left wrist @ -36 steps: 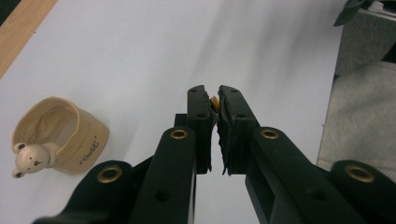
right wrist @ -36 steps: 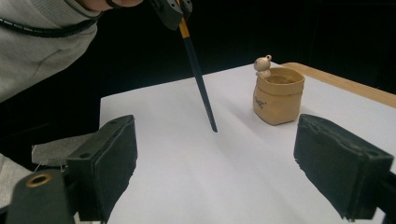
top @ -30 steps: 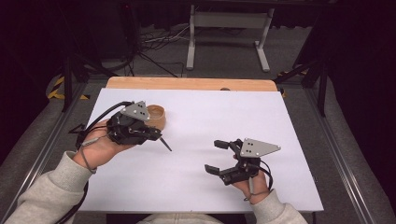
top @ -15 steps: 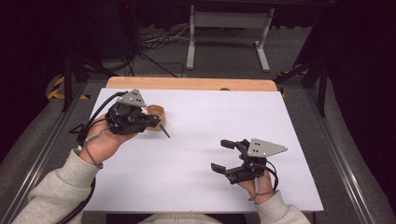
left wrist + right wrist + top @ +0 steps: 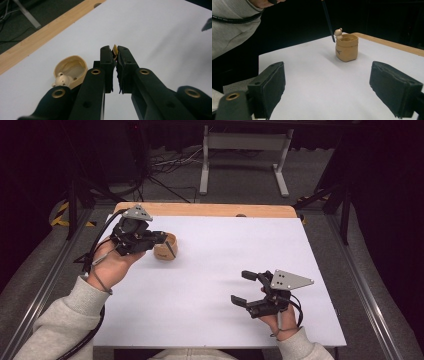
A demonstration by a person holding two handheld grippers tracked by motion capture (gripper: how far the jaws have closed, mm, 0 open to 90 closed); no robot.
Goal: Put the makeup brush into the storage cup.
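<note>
Table: a white table [image 5: 215, 270] with a wooden strip along its far edge, grey floor and a metal stand beyond.
Cup: a small tan cup [image 5: 165, 246] with a little bear figure on its rim stands upright at the far left of the table; the right gripper view shows it [image 5: 346, 47] with dark lettering on its side.
Left gripper: the left gripper [image 5: 161, 238], held in a hand in a grey sleeve, hangs at the cup; its jaws are pressed together on a pencil [image 5: 115, 50].
Pencil: dark and thin, it slants down with its tip [image 5: 333, 39] at the cup's rim, beside the bear.
Right gripper: the right gripper [image 5: 245, 287] rests low at the near right, well apart from the cup, jaws spread wide and holding nothing.
</note>
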